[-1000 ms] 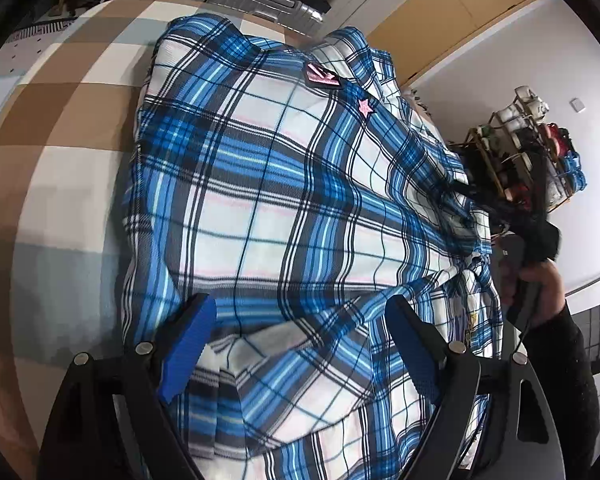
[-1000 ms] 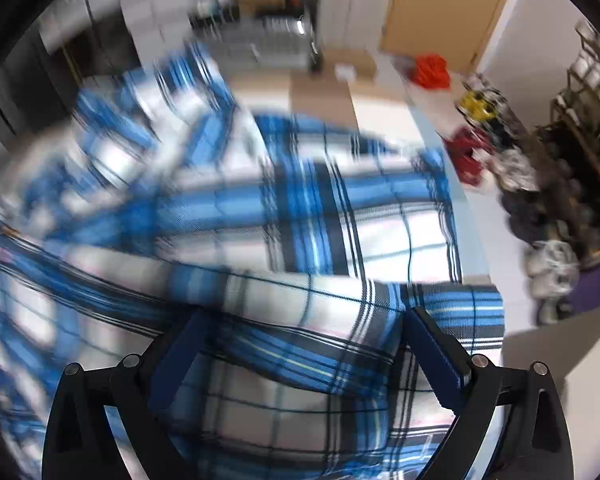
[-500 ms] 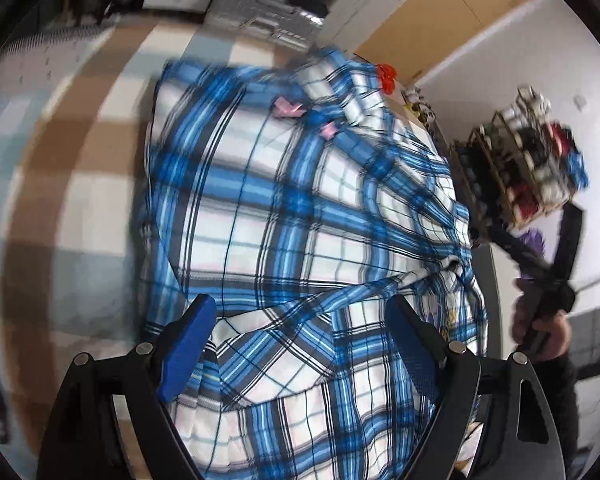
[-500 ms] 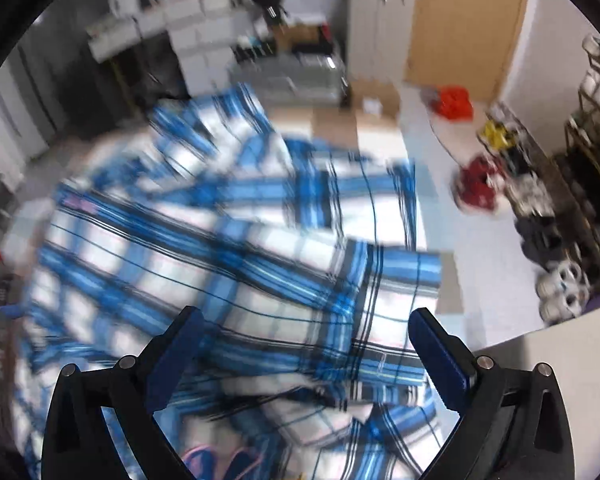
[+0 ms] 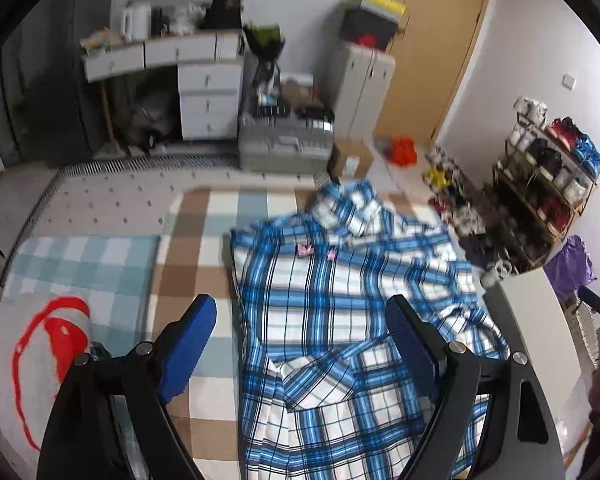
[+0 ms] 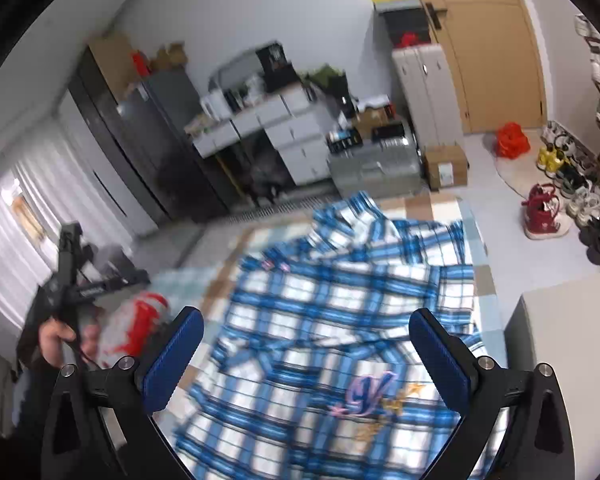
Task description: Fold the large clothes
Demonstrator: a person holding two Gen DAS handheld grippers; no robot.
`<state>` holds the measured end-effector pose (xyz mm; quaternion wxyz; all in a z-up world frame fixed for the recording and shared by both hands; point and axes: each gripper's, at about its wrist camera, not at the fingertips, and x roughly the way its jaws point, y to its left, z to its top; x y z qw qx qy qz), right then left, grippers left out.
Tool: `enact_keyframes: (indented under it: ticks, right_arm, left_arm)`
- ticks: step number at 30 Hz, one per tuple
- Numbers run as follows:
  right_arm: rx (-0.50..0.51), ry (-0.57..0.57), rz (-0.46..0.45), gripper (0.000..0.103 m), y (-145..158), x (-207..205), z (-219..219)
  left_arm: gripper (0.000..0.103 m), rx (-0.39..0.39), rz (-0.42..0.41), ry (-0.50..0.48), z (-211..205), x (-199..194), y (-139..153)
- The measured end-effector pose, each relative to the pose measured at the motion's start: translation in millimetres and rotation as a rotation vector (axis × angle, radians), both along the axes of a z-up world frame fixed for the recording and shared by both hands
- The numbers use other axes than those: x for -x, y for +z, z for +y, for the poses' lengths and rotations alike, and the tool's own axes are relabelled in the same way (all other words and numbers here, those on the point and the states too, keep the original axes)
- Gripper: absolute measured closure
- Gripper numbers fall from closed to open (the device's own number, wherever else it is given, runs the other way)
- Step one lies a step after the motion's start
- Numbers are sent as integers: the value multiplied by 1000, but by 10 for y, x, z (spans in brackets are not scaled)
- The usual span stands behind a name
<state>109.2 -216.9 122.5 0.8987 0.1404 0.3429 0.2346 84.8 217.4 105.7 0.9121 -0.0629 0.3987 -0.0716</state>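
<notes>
Above the plaid shirt point(image 5: 340, 320), both the left tool point(image 5: 300, 344) and right tool point(image 6: 306, 354) gape empty.

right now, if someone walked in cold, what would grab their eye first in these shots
The blue and white plaid shirt dominates, spread partly folded over a brown, white and pale-blue checked cover, with pink embroidery showing on its near part in the right wrist view. Both the left gripper and right gripper hang open above it, holding nothing. Next comes the crowded shoe rack against the right wall.
</notes>
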Motion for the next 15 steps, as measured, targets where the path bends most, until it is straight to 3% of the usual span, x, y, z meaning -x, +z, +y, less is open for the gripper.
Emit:
enact_keyframes:
  ticks: [3,7,9,11,12,15]
  right_arm:
    - [73,-55,-87,0,282,199,123]
    - [147,-97,-124,0,594,266,282]
    - [188,-118,-110,0,735,204,370]
    - [229,-156,4,0,833,-8,470]
    - [225,-174,68,0,858,-119,489]
    - [164,-186,193,0,892,-401,463]
  left_arm:
    - [19,-55,-49,47,-97,68,76]
    - [19,-81,-18,32,-254,36,121]
    - [19,-230,-71,44,-389,-15,188]
    - [19,-342,-65,71,-509,-147,195]
    - [19,-336,-26,55,-539,-262,184]
    - [19,-197,78,23,-509,-635,153]
